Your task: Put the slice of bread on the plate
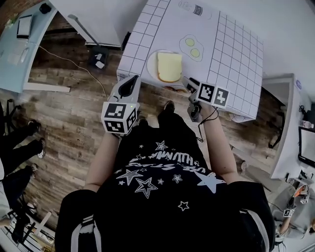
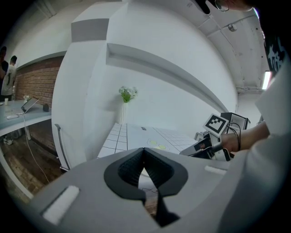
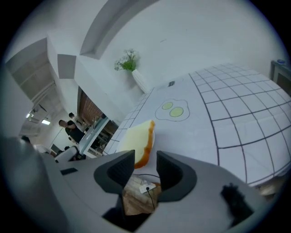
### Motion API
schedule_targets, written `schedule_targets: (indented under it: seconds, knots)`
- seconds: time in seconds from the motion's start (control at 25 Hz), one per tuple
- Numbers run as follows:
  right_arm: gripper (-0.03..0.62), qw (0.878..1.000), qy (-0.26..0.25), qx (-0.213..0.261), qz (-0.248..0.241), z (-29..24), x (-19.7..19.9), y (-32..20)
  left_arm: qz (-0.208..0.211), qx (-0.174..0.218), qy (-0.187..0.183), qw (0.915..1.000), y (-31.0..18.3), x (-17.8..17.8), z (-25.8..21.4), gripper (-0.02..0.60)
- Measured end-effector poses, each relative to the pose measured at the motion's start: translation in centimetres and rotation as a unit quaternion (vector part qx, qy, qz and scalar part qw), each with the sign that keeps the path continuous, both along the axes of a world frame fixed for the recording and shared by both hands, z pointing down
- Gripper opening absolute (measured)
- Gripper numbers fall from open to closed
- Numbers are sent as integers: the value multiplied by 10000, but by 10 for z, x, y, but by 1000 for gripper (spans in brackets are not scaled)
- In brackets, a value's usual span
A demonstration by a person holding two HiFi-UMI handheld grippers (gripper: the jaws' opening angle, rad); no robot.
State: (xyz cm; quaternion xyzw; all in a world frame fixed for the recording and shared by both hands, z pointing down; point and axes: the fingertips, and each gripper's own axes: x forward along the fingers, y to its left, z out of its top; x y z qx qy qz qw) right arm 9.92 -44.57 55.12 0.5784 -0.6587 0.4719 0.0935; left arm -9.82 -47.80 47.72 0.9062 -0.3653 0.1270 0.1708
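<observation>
One view, riding the right gripper (image 3: 145, 158), shows its jaws apart before the bread (image 3: 136, 139).

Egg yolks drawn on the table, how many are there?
2. Both yellow-green round yolks sit inside the fried-egg outline drawn on the white gridded table: one farther from the person, one nearer. None looks hidden.

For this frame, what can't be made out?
Left gripper view: bread and plate, hidden behind the left gripper's own body.
Head view: plate's near rim, partly covered by the right gripper.
Head view: print at the table's far edge, too small to read.
</observation>
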Motion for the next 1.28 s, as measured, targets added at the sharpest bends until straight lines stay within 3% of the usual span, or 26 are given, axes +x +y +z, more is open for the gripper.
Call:
schedule_targets:
  seconds: [0.16,0.24,0.32,0.56,0.76,0.88,1.28]
  knots:
    - [152,9986,43,387,365,-19,9,16,121,-21,83,9999,4,-7,4,10]
    - [137,9980,114,498,382,-24,6,31,228,-46,104,9997,6,-7,10,10]
    - [78,9980,254,484,306,-24,2,50,341,-60,101,9993,11,-3,15,11]
    - [44,9979,233,532,296,-29,7,65,504,106,71,9986,37,6,3,10]
    - [40,9934,119,1103,-277,-56,-6,48,141,196,16,9997,51,2,-7,9]
    - [31,9902,-22,1354,-340,-71,2,56,-85,88,92,9999,66,10,-11,10]
    - [25,9831,-109,1648,-796,-89,44,119,-172,371,18,9992,138,67,-31,10]
